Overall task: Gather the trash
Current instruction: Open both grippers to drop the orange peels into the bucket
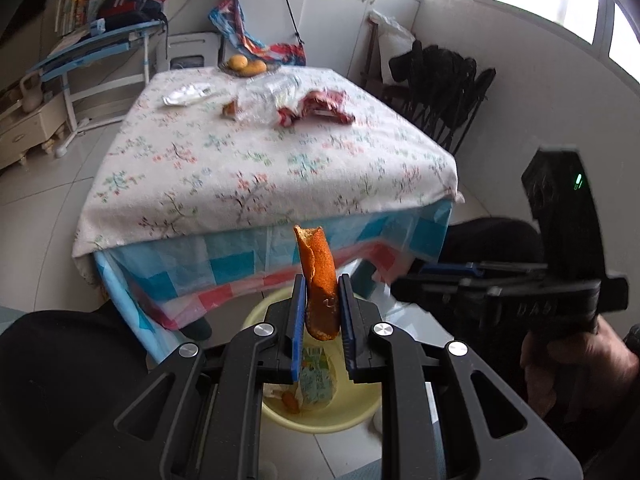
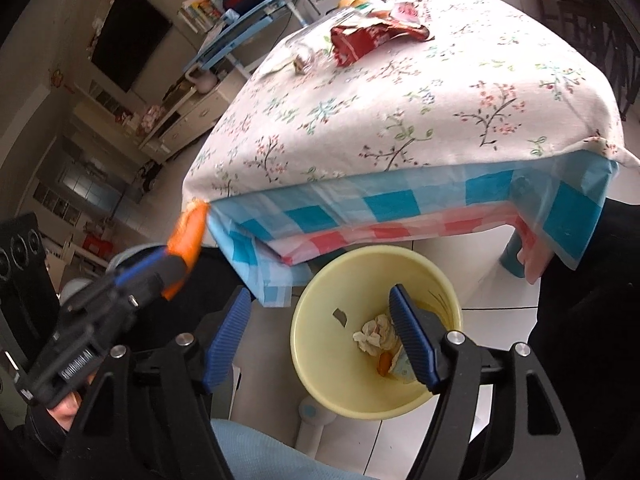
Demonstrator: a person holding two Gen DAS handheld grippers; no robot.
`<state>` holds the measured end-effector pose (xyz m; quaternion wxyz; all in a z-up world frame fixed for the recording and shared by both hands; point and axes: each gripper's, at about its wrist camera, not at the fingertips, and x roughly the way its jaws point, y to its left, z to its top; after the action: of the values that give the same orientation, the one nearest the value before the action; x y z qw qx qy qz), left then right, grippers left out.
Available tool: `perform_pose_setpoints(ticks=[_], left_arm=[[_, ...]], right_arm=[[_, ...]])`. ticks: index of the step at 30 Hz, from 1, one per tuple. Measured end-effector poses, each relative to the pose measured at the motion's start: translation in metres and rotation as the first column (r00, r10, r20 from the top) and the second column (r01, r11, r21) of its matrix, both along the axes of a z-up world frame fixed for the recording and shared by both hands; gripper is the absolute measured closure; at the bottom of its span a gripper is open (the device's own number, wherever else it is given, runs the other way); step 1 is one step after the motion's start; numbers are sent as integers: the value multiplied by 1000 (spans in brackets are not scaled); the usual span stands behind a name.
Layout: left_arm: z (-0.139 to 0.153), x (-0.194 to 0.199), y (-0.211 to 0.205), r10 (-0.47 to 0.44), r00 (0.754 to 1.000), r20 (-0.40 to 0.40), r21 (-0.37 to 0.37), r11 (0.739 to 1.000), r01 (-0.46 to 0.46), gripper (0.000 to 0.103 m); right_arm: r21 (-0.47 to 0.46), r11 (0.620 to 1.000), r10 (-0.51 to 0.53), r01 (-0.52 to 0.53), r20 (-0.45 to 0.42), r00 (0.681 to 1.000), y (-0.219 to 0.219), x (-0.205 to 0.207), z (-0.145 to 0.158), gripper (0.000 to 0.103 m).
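My left gripper [image 1: 322, 292] is shut on a strip of orange peel [image 1: 318, 276], which stands up between the blue pads above a yellow bin [image 1: 360, 404] on the floor. In the right wrist view the same peel [image 2: 186, 240] shows at the left, in the left gripper [image 2: 176, 268]. My right gripper [image 2: 320, 296] hangs open over the yellow bin [image 2: 320, 344] with nothing between its fingers. Inside the bin lie crumpled tissue [image 2: 374, 334], a carton and a bit of peel. On the table sit a red wrapper [image 1: 316, 106], a clear plastic bag [image 1: 260, 100] and a silver wrapper [image 1: 186, 94].
The table [image 1: 240, 184] wears a floral cloth over a checked one, and its near edge overhangs the bin. A dish of fruit [image 1: 246, 65] stands at the far edge. Black folding chairs [image 1: 440, 88] lean at the right, a blue desk [image 1: 100, 44] at the left.
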<state>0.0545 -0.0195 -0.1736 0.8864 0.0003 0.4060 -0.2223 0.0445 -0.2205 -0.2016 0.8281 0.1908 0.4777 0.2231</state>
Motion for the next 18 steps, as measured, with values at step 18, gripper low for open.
perform_pose_setpoints(ticks=[18], left_arm=[[-33,12,-14,-33,990,-138,67,997,43,64]], right_arm=[[46,996,-82,81,5,997,-17,-1,0,29]])
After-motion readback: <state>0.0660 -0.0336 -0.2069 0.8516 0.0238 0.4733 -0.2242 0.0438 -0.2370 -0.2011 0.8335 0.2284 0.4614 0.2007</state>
